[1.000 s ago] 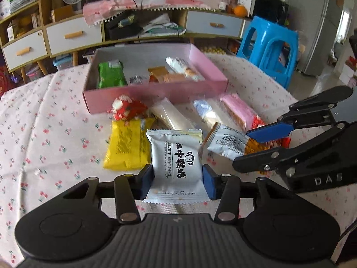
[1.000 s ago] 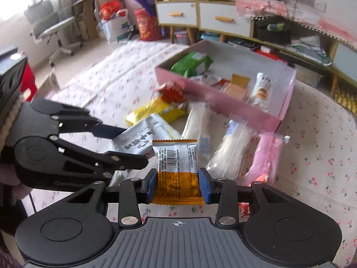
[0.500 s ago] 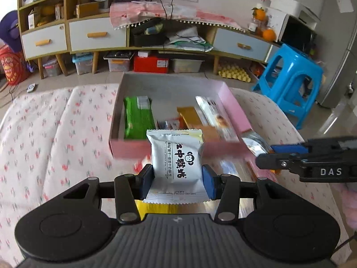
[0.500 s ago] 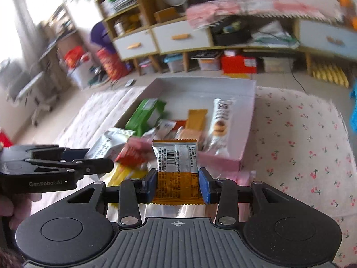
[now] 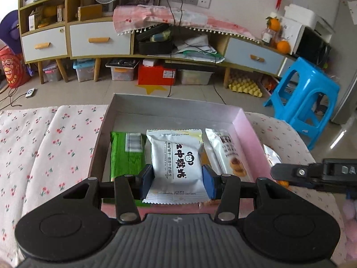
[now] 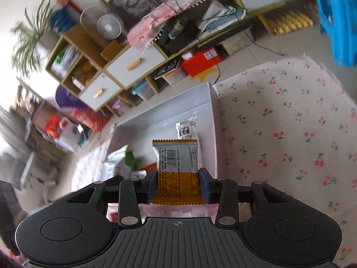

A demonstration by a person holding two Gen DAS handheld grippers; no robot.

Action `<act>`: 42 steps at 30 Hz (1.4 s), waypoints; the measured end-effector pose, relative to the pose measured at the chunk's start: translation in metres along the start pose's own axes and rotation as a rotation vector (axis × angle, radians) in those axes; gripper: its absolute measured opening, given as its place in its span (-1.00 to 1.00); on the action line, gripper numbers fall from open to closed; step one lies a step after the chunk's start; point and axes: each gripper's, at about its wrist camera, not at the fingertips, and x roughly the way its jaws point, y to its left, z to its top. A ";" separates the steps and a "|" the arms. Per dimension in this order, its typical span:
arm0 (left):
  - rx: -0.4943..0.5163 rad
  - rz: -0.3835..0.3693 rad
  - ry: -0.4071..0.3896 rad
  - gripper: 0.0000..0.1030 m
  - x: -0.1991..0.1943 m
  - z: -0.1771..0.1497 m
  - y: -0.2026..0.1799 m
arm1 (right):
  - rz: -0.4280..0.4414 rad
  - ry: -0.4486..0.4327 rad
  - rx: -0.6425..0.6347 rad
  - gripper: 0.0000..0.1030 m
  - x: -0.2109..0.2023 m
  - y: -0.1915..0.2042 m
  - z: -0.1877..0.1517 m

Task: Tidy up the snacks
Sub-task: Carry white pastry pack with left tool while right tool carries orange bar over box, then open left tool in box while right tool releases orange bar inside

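Note:
My left gripper [image 5: 177,182] is shut on a white snack packet [image 5: 177,164] with black characters, held above the pink box [image 5: 250,131]. Inside the box lie a green packet [image 5: 127,154] on the left and a long clear-wrapped cake bar [image 5: 227,151] on the right. My right gripper [image 6: 177,185] is shut on an orange and silver packet [image 6: 177,169] with a barcode, over the near end of the same box [image 6: 213,120]. That view is tilted and blurred; a clear bar [image 6: 187,129] and something green [image 6: 132,159] show in the box. The right gripper's fingers [image 5: 290,172] enter the left wrist view from the right.
The box sits at the far edge of a table under a cherry-print cloth [image 5: 44,138]. Beyond it are the floor, a low wooden cabinet with drawers [image 5: 100,40] and a blue plastic stool [image 5: 305,98]. A silvery packet [image 5: 271,156] lies just outside the box's right wall.
Both grippers have carried their packets from above the loose pile on the table to over the pink box. The right gripper's view has rolled strongly, so the room now looks tilted.

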 end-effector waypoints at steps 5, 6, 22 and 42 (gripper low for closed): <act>-0.013 -0.001 0.005 -0.14 0.012 0.011 0.003 | 0.010 -0.003 0.045 -0.25 0.009 -0.005 0.001; -0.011 0.001 0.009 -0.14 0.014 0.012 0.003 | 0.011 -0.001 0.057 -0.25 0.011 -0.007 0.001; 0.000 -0.039 0.026 -0.14 0.043 0.023 0.001 | -0.018 -0.016 0.087 -0.21 0.028 -0.010 -0.004; 0.028 -0.032 0.023 0.32 0.044 0.024 -0.010 | 0.041 -0.026 0.117 0.26 0.016 -0.015 0.002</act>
